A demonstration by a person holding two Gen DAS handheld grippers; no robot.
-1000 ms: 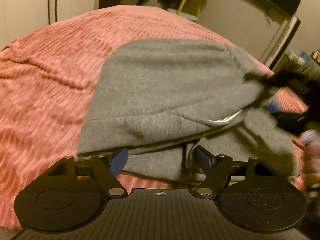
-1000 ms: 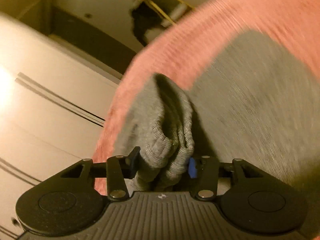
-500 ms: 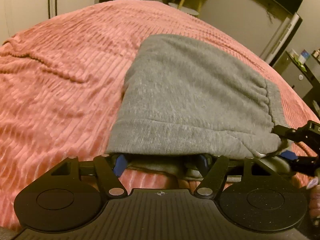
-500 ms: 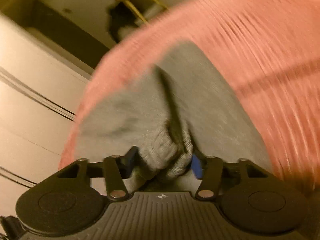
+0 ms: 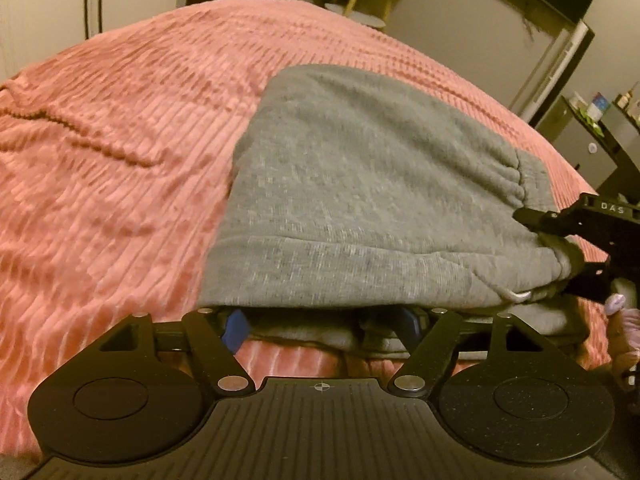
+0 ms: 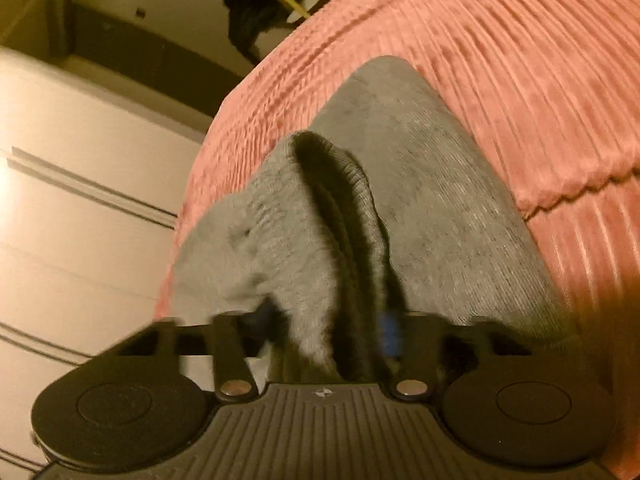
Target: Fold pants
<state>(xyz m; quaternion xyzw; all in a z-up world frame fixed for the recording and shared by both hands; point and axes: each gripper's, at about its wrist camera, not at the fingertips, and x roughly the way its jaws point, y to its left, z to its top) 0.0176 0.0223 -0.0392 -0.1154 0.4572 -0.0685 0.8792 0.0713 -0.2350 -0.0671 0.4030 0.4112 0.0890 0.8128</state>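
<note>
Grey sweatpants [image 5: 360, 184] lie folded on a pink ribbed bedspread [image 5: 120, 140]. My left gripper [image 5: 322, 324] sits at their near edge. Its blue pads stand wide apart and the jaws are opening. Lower cloth layers lie between the pads, and the top fold drapes over the fingertips. At the pants' right corner, my right gripper [image 5: 560, 256] pinches the cloth. In the right wrist view the pants [image 6: 420, 200] rise in a bunched ridge. That ridge fills the right gripper [image 6: 326, 324], whose jaws are closing on it.
A hand with pale painted nails [image 5: 616, 304] shows at the right edge. White panelled doors [image 6: 80, 200] stand beyond the bed's side. A stand with yellow legs [image 5: 360, 0] is past the far end, and a dark shelf unit [image 5: 600, 120] stands at the right.
The right gripper has carried its pinched corner down and towards the near right. The top fold has settled flatter over the lower layers. The left gripper has stayed at the near edge.
</note>
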